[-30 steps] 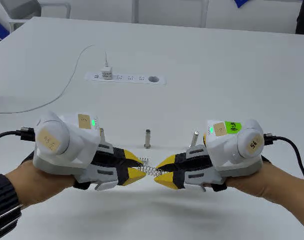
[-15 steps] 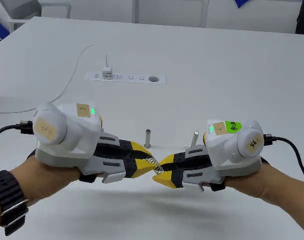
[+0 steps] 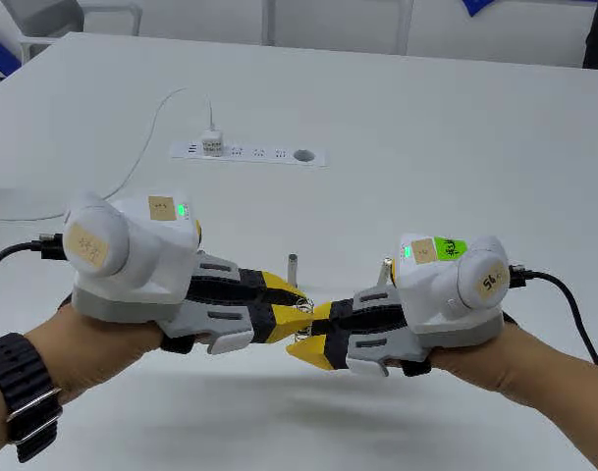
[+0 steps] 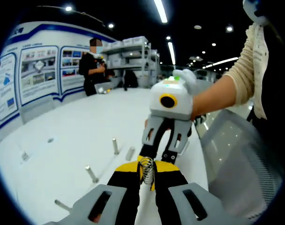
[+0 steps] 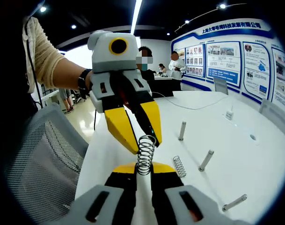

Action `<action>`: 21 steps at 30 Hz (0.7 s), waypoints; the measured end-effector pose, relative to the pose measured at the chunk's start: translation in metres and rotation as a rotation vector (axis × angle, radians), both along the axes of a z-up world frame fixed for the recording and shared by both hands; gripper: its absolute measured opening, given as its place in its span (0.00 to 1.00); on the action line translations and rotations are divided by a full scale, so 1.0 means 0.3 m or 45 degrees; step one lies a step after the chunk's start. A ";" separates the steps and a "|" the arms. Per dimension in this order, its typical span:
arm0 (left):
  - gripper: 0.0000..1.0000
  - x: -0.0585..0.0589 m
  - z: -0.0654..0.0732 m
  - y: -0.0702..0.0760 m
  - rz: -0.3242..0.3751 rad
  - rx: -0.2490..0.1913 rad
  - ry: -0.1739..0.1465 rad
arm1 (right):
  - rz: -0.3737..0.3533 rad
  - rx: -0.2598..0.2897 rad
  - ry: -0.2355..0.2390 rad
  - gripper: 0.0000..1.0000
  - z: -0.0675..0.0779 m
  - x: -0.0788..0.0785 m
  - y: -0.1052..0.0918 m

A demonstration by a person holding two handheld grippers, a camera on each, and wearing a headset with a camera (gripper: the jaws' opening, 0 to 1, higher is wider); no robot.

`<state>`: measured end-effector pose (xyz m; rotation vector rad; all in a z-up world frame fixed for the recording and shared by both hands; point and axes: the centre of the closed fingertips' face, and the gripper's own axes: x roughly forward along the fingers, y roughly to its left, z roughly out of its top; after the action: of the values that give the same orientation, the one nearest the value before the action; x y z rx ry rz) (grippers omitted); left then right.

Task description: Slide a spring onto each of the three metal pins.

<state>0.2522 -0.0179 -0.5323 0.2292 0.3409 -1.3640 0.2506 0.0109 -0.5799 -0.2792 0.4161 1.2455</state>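
Spring (image 5: 145, 155): one, held in the air above the table (image 3: 397, 118), between two grippers that meet tip to tip. Left gripper (image 3: 291, 312): jaws drawn nearly closed on one end of it. Right gripper (image 5: 138, 169): jaws narrowed on the other end, seemingly pinching it, though the contact is partly hidden. Metal pins (image 5: 181, 131): upright on the table just beyond the grippers, bare. Second spring (image 5: 179, 166): lying loose on the table among the pins.
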 end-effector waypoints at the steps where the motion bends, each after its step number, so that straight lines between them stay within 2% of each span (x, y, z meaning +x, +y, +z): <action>1: 0.09 0.000 -0.001 0.000 0.000 0.001 -0.001 | -0.001 0.000 0.001 0.12 -0.001 0.000 -0.001; 5: 0.09 0.005 -0.003 0.007 0.008 0.001 0.000 | -0.012 -0.006 -0.001 0.13 -0.001 0.003 -0.004; 16: 0.09 0.023 -0.007 0.045 0.039 0.015 -0.012 | -0.058 0.004 -0.010 0.29 0.005 0.020 -0.025; 21: 0.10 0.046 -0.013 0.085 0.070 0.044 -0.051 | -0.084 0.004 -0.007 0.34 0.001 0.021 -0.048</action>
<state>0.2659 0.0075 -0.5362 0.2737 0.3348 -1.2986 0.2568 -0.0034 -0.5795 -0.2638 0.4156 1.1806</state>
